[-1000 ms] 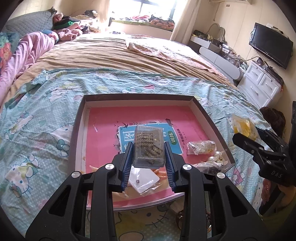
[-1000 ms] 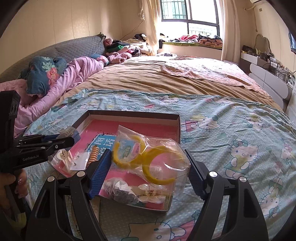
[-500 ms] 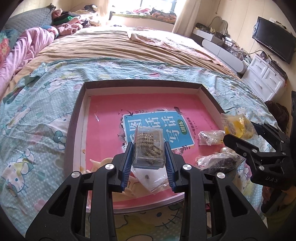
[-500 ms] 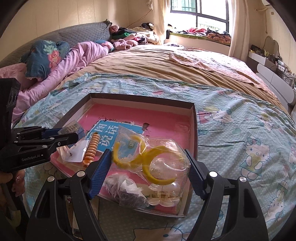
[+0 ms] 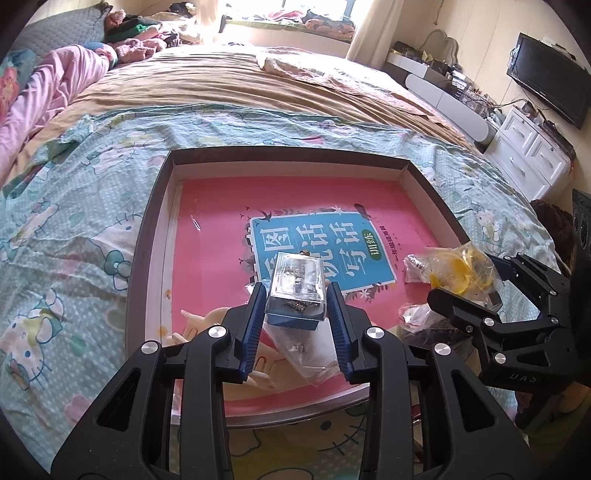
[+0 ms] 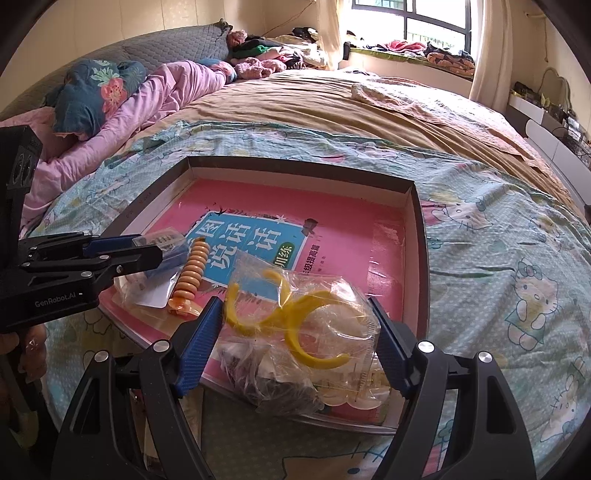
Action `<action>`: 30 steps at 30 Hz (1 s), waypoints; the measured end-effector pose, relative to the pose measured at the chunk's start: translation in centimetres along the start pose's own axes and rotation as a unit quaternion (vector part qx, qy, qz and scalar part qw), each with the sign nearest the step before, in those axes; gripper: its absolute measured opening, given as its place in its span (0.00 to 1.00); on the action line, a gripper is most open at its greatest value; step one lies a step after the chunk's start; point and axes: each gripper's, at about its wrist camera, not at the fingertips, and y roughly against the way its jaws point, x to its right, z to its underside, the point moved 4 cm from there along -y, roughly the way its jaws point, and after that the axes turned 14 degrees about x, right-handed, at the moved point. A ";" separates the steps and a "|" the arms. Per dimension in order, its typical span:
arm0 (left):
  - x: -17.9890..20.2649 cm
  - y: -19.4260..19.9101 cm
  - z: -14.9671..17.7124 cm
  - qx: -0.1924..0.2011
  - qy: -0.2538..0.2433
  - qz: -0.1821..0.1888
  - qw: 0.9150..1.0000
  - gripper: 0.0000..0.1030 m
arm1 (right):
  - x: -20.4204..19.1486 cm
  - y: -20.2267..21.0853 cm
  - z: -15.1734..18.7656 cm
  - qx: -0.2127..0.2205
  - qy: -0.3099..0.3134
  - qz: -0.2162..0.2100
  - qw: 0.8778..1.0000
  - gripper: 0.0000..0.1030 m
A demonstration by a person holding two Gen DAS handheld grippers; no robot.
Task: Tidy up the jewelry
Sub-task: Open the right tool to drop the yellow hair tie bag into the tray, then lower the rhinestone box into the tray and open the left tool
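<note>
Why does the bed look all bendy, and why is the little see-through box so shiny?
Left wrist view: the fisheye lens bends the tray rim and darkens the corners; window light glares white on the clear box in the left gripper. Right wrist view: the same curving; the window is washed out, and the plastic bag in the right gripper gleams.

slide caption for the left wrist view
Left gripper grips a clear jewelry case over the cardboard tray on the bed.

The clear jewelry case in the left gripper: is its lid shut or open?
Shut, apparently. The clear jewelry case sits clamped in the left gripper, its transparent lid flat over the blue base, jewelry visible inside. No latch is visible.
</note>
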 end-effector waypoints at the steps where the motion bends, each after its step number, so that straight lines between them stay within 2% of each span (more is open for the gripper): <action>1: 0.0 0.0 0.0 0.000 0.000 0.001 1.000 0.25 | -0.1 0.0 0.1 0.000 0.000 -0.001 1.000 0.74; 23: 0.0 0.4 0.2 -0.001 0.009 0.008 1.000 0.26 | 0.4 0.5 0.0 0.001 -0.013 0.002 1.000 0.81; 27: 0.1 0.7 0.1 0.002 0.009 0.009 1.000 0.31 | 0.5 0.9 0.0 0.004 -0.015 0.003 1.000 0.82; 30: 0.3 1.0 0.1 0.004 0.008 0.010 1.000 0.32 | 0.7 1.4 0.0 0.007 -0.016 0.004 1.000 0.85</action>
